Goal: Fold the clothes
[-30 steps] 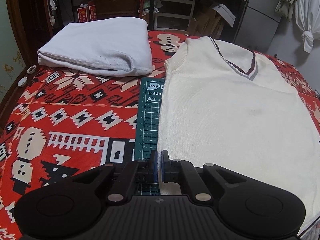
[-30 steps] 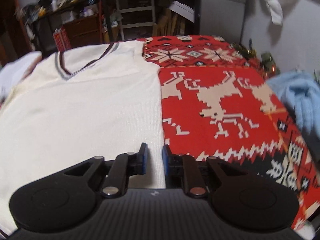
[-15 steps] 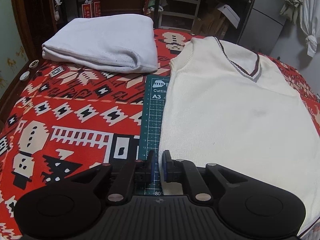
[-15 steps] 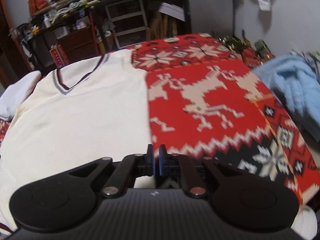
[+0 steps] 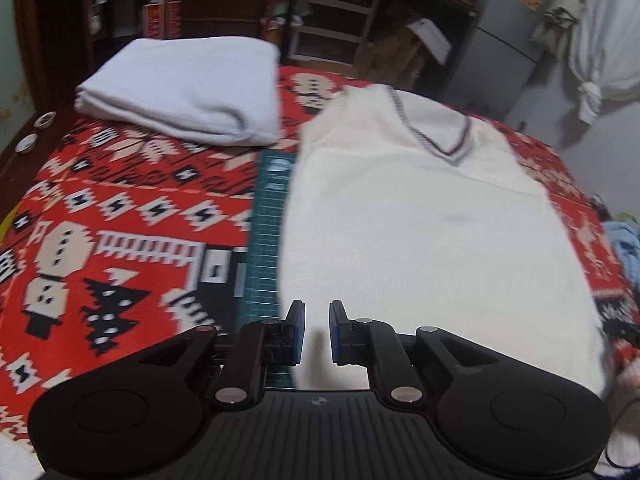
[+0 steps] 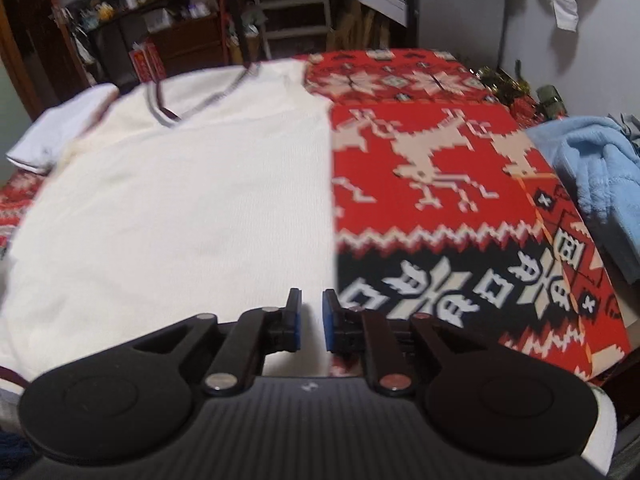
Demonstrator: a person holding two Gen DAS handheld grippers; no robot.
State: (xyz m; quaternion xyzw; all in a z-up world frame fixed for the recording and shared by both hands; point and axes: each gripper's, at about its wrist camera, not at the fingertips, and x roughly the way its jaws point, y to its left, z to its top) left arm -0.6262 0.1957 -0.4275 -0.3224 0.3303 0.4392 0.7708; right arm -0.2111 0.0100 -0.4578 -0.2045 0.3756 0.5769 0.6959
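A cream knit vest (image 5: 420,220) with a striped V-neck lies flat on the red patterned blanket (image 5: 120,220), collar away from me. My left gripper (image 5: 317,330) hovers over the vest's near left corner, slightly open, nothing between its blue pads. The same vest (image 6: 180,208) fills the left of the right wrist view. My right gripper (image 6: 311,326) hangs above its near right corner, also slightly open and empty. A folded white garment (image 5: 188,88) rests at the far left.
A green cutting mat (image 5: 266,232) shows beside the vest's left edge. A light blue fleece pile (image 6: 596,184) lies at the blanket's right side. Shelves, drawers and boxes stand beyond the far edge. Small round items (image 5: 30,142) sit on the left ledge.
Both grippers went from shut to slightly open. The left one shifted right, over the vest's corner; the right one moved left toward the vest's right edge.
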